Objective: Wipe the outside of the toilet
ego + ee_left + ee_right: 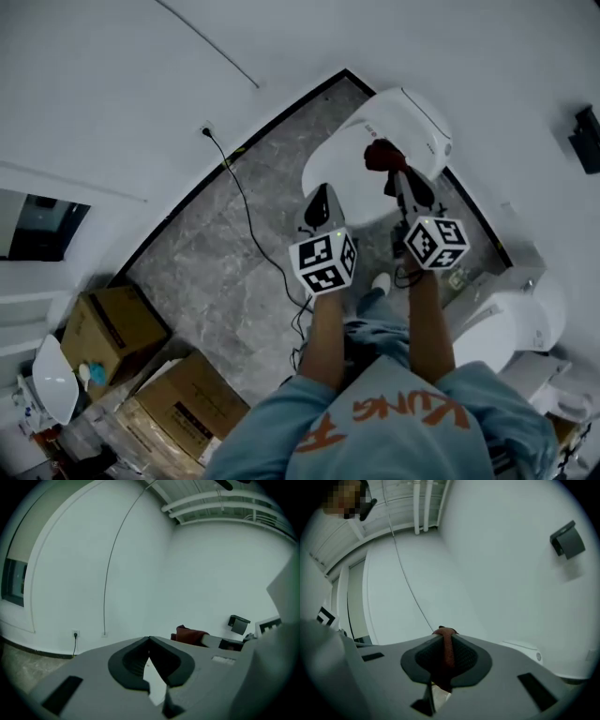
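As the right tool (396,180) grips a red cloth (379,156), the toilet lid (345,171) lies down

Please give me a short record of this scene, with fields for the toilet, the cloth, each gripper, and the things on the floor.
toilet: white, lid down, against the wall
cloth: red, bunched, over the lid; contact cannot be told
right gripper: shut on the cloth
left gripper: shut, nothing between its jaws
floor: grey tiles
cable: black, runs from the wall socket across the floor
cardboard boxes: on the floor, away from the toilet
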### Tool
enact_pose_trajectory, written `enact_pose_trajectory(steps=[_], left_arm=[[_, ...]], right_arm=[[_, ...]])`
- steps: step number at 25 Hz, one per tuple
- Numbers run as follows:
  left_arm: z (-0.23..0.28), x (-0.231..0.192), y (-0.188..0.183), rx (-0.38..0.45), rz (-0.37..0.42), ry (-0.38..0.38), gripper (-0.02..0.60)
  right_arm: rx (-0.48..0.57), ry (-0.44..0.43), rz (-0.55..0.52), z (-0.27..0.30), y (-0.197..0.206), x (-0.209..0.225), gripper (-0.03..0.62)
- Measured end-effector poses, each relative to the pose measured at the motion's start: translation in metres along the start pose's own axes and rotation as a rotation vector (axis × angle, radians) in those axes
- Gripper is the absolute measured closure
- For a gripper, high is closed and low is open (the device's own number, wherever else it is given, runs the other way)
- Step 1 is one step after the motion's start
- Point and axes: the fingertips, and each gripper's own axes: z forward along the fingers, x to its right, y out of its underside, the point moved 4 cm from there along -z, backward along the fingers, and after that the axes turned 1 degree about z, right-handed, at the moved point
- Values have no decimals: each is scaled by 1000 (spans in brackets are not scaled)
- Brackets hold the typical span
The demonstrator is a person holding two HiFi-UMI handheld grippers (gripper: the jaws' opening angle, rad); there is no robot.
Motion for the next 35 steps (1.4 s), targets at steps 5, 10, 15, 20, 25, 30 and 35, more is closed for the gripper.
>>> enact_pose_trajectory(steps=[5, 10, 15, 20, 25, 30, 35], left_arm=[[-22, -2, -75, 145, 86, 9, 586], [-44, -6, -124, 252, 133, 11, 586], [-49, 3, -138, 299, 156, 16, 586], [-46, 9, -137, 295, 168, 21, 586], [-42, 18, -140, 305, 161, 35, 586], [-34, 35, -138, 303, 174, 43, 586], [-28, 49, -137, 306, 177, 46, 586]], right_arm=[[118, -72, -194, 7, -81, -61, 556], [143, -120, -255, 8, -112, -93, 557], [158, -164, -288, 9, -126, -104, 557], [149, -166, -295, 10, -127, -103, 557], [145, -147, -312, 9, -130, -94, 557], [161, -115, -381, 4, -143, -83, 557], [159, -127, -373, 3, -149, -71, 557]])
